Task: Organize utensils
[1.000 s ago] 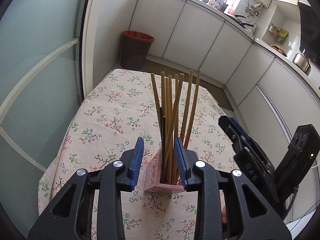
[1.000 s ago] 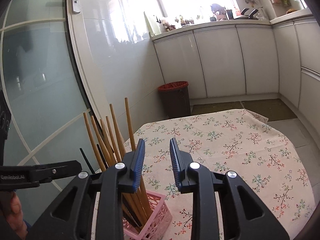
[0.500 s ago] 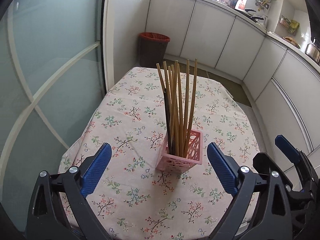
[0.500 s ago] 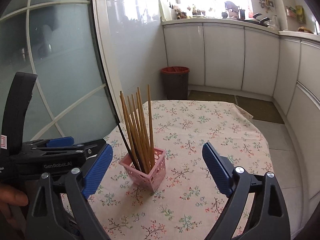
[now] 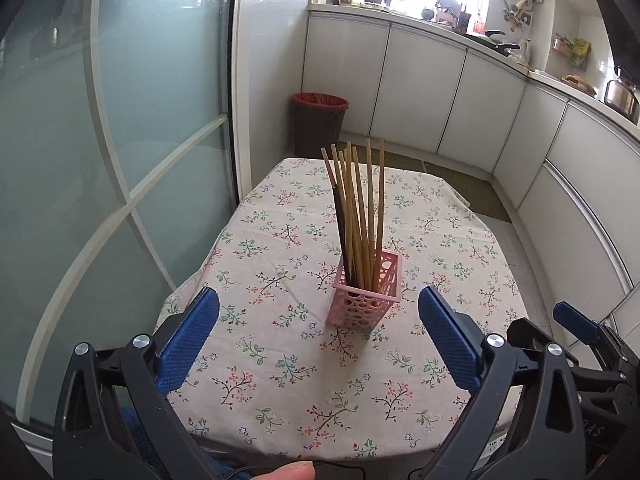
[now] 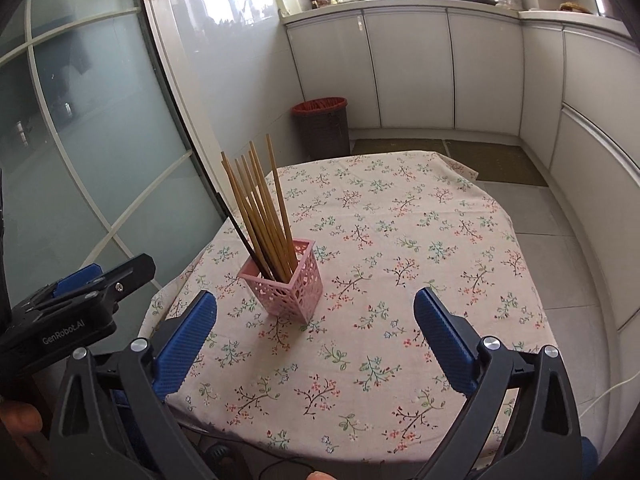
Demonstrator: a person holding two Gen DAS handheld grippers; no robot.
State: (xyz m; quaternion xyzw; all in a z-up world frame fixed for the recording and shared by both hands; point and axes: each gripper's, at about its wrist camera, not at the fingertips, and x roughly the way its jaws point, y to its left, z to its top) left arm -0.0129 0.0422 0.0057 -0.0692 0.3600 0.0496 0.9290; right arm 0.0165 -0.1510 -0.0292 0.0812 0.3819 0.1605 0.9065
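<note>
While both tongs are gaping wide with nothing between them, the left gripper (image 5: 318, 336) and right gripper (image 6: 314, 330) having just been opening, a pink lattice basket (image 5: 366, 300) is standing mid-table on the floral tablecloth (image 5: 440, 240), holding upright wooden chopsticks (image 5: 360, 208) and one dark stick.

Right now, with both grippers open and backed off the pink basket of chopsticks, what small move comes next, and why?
Probably just ease both grippers a little further back and stop. The wooden chopsticks all stand in the pink perforated plastic basket; the floral tablecloth shows no loose utensils. The left gripper and right gripper hold nothing, jaws having just opened wide.
</note>
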